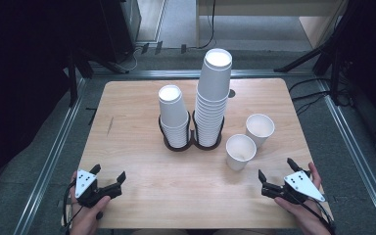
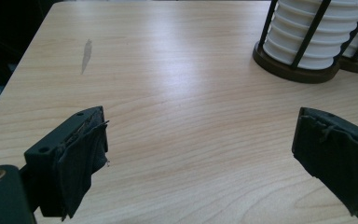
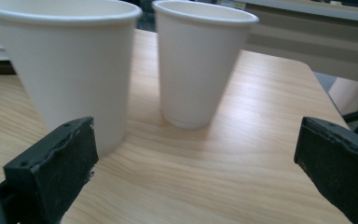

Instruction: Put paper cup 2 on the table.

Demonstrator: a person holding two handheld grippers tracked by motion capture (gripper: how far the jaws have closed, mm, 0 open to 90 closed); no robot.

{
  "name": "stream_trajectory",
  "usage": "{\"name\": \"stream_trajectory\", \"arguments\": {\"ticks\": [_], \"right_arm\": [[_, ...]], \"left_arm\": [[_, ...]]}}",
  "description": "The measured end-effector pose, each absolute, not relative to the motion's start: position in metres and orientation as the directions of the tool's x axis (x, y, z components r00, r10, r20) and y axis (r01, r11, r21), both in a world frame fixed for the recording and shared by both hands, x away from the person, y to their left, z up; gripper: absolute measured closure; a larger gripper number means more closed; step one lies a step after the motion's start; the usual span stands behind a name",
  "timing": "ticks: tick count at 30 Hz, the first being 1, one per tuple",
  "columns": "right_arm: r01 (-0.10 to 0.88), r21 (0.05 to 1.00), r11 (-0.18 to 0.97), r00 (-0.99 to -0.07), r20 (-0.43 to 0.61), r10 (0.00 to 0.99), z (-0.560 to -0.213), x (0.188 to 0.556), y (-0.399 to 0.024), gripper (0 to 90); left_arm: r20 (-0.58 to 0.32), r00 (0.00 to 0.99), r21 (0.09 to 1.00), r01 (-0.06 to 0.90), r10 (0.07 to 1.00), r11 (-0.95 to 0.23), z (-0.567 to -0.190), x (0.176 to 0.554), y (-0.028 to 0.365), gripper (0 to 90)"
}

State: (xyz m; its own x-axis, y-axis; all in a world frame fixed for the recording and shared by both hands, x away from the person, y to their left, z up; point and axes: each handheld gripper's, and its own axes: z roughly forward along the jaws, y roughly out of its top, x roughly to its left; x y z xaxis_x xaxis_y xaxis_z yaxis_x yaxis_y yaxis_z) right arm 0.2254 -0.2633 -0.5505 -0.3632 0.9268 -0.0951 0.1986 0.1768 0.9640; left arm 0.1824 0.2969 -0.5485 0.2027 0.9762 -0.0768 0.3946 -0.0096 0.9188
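Your right gripper (image 1: 275,175), jaws apart, faces the nearer paper cup (image 1: 240,152), probably for stacking; left gripper (image 1: 108,175) idles apart on the bench (image 1: 137,98).

Wooden table (image 1: 142,196), pale grain. A black wire double holder (image 1: 178,146) sits near the table's centre, slightly toward the far edge. Its left ring carries a short stack of white paper cups (image 1: 173,115) and its right ring a taller stack (image 1: 211,98). The rings touch.

There is a grey smudge (image 1: 109,126) toward the left edge and a dark round hole (image 1: 231,93) near the far edge. Metal rails (image 1: 54,152) frame the table on the floor, with cables (image 1: 308,95) beyond the far right corner.
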Motion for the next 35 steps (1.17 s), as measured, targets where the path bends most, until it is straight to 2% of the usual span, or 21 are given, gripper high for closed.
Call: {"name": "stream_trajectory", "arguments": {"ticks": [21,30,35], "right_arm": [[0.28,0.957,0.076,-0.179,-0.026,0.984,-0.552,0.204,-0.335,0.0],[0.284,0.959,0.003,-0.085,0.023,0.996,-0.551,0.201,-0.341,0.0],[0.327,0.945,0.026,-0.08,0.0,0.997,-0.553,0.204,-0.337,0.0]], "left_arm": [[-0.086,0.116,0.911,0.411,0.989,0.031,-0.552,0.166,0.329,3.6],[-0.083,0.084,0.907,0.42,0.993,0.04,-0.553,0.166,0.335,3.6],[-0.075,0.079,0.895,0.444,0.994,0.032,-0.553,0.169,0.332,3.6]]}}
